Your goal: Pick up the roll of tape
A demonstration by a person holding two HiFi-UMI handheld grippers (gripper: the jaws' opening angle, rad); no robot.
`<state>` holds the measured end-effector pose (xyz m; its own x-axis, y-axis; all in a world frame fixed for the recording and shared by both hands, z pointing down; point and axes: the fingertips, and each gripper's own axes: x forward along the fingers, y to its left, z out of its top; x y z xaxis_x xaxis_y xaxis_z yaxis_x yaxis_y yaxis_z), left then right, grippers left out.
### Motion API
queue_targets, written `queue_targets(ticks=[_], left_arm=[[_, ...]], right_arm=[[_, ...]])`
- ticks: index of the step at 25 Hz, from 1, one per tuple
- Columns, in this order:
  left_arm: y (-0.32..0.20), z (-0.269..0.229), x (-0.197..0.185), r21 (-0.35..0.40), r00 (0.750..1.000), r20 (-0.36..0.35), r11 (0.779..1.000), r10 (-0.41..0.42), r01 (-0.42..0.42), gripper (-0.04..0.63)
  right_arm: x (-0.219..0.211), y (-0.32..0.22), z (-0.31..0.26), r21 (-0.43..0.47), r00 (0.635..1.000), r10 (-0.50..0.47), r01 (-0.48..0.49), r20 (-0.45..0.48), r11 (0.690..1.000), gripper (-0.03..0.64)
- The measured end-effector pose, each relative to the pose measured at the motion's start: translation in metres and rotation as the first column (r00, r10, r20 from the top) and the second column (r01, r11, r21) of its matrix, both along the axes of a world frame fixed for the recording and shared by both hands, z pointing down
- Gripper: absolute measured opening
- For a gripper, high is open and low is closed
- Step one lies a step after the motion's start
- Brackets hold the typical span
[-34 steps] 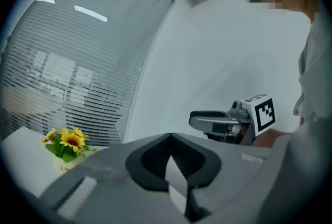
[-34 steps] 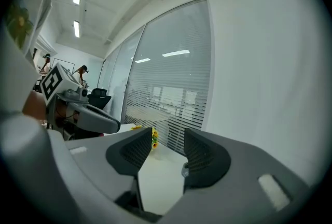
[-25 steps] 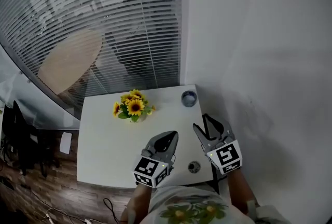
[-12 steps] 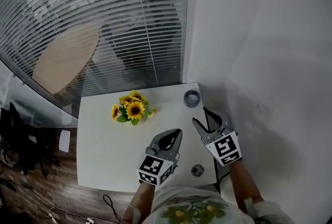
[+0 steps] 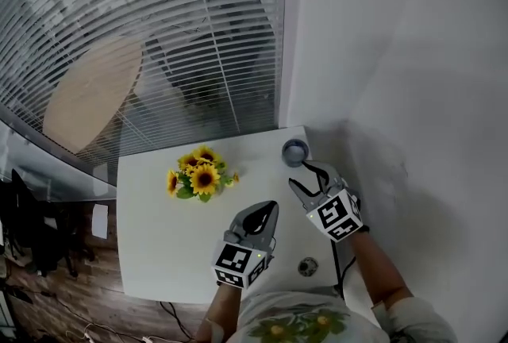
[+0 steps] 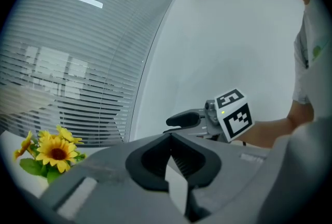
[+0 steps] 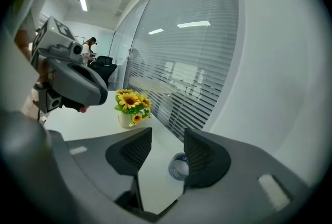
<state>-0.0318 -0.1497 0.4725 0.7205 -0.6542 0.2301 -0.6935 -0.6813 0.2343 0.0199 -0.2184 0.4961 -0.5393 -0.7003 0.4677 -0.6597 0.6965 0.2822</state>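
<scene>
The roll of tape [image 5: 294, 151], a small bluish ring, lies flat at the far right corner of the white table [image 5: 159, 246]. In the head view my right gripper [image 5: 303, 175] hangs open just short of it, jaws pointing at it. In the right gripper view the tape [image 7: 178, 167] shows low in the gap, partly hidden by the right jaw, and the gripper [image 7: 168, 137] holds nothing. My left gripper [image 5: 266, 211] hovers over the table's near middle; in its own view the left gripper [image 6: 169, 137] is shut and empty.
A small pot of sunflowers [image 5: 197, 179] stands left of the table's centre, seen also as flowers [image 7: 130, 106]. A small round object [image 5: 307, 266] lies near the front edge. A white wall [image 5: 397, 95] runs close along the table's right side, and slatted blinds [image 5: 159, 32] stand behind.
My right gripper has moved forward and closer to the tape, still open. The left gripper has barely moved. The head view has shifted slightly.
</scene>
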Motion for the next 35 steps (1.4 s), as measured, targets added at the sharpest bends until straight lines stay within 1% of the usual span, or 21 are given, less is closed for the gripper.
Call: queue_targets(ticks=[3, 7, 11, 21, 29, 35], left_arm=[[-0.004, 0.012, 0.0, -0.015, 1.0, 0.014, 1.0, 0.008, -0.008, 0.005], [-0.009, 0.025, -0.002, -0.032, 1.0, 0.027, 0.999, 0.009, -0.009, 0.005], [-0.014, 0.028, -0.003, -0.063, 1.0, 0.022, 0.998, 0.015, -0.013, 0.005], [-0.023, 0.056, -0.012, -0.13, 1.0, 0.028, 0.992, 0.008, -0.004, 0.005], [-0.032, 0.073, -0.023, -0.157, 0.999, 0.039, 0.988, -0.005, 0.011, 0.005], [-0.037, 0.085, -0.025, -0.181, 0.999, 0.043, 0.983, 0.005, 0.003, 0.005]], right_arm=[[-0.002, -0.011, 0.023, -0.025, 0.999, -0.013, 0.012, -0.042, 1.0, 0.185], [-0.001, -0.026, 0.048, -0.058, 0.997, -0.015, 0.011, -0.074, 0.998, 0.185], [0.003, -0.039, 0.068, -0.101, 0.994, -0.004, -0.007, -0.106, 0.995, 0.185], [0.007, -0.059, 0.115, -0.191, 0.988, -0.01, -0.02, -0.154, 0.981, 0.184], [0.007, -0.075, 0.15, -0.243, 0.98, -0.02, -0.028, -0.196, 0.97, 0.184], [0.01, -0.085, 0.176, -0.296, 0.973, -0.031, -0.039, -0.23, 0.954, 0.183]])
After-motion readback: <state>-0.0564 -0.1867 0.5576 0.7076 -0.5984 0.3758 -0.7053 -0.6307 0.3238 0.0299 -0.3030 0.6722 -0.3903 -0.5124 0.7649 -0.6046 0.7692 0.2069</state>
